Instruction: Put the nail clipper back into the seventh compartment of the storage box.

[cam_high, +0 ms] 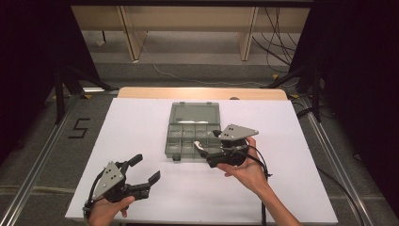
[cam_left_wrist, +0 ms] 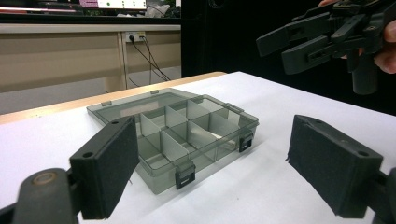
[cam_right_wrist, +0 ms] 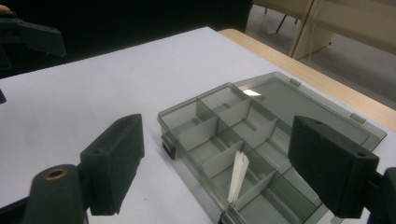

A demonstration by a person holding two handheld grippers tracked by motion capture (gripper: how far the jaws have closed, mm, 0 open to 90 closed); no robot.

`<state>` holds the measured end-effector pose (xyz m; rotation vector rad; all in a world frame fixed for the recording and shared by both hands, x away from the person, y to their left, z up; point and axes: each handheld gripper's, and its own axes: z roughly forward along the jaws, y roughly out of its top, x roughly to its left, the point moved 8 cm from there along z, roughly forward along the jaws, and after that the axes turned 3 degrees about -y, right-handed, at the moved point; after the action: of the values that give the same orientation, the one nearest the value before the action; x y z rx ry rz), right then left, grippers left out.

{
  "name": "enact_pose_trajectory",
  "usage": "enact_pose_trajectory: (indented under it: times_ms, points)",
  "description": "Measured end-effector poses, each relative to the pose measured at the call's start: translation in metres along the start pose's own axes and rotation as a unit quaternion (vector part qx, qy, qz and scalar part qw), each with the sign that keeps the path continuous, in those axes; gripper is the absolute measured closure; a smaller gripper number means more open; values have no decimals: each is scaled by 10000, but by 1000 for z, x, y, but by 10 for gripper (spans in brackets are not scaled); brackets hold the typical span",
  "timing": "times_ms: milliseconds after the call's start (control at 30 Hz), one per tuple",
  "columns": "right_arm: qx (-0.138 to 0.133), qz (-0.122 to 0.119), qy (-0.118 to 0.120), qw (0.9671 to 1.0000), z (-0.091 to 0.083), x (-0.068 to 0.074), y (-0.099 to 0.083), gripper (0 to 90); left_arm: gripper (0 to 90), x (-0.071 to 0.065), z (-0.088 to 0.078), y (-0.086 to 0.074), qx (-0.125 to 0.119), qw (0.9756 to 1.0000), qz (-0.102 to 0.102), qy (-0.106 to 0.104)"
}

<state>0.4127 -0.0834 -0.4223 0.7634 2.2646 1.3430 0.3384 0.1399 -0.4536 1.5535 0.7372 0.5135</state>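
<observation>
White tabletop (cam_high: pixel 141 136) carries an open box (cam_high: pixel 193 136) holding a white strip (cam_right_wrist: pixel 237 177). My right gripper (cam_high: pixel 207 143) hovers over it, jaws wide, empty. My left gripper (cam_high: pixel 146 169) gapes empty too.

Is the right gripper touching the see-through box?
Apart. In the left gripper view, the right gripper hangs in the air well above the organizer box, jaws open, with dark background showing between them.
</observation>
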Motion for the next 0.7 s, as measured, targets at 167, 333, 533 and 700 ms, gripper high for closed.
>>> enact_pose_trajectory:
  times_ms: [167,333,533,700]
  points:
    - [-150,86,-28,9998,-6,0,-4,189,158,0,0,0,0,10000,2,0]
    - [-241,171,-28,9996,-13,-1,-9,189,158,0,1,0,10,10000,7,-7]
    - [-414,243,-42,9988,-17,1,-6,190,158,0,1,0,13,10000,6,-8]
    - [-447,343,-33,9984,-24,2,-11,190,158,0,1,0,11,10000,10,-6]
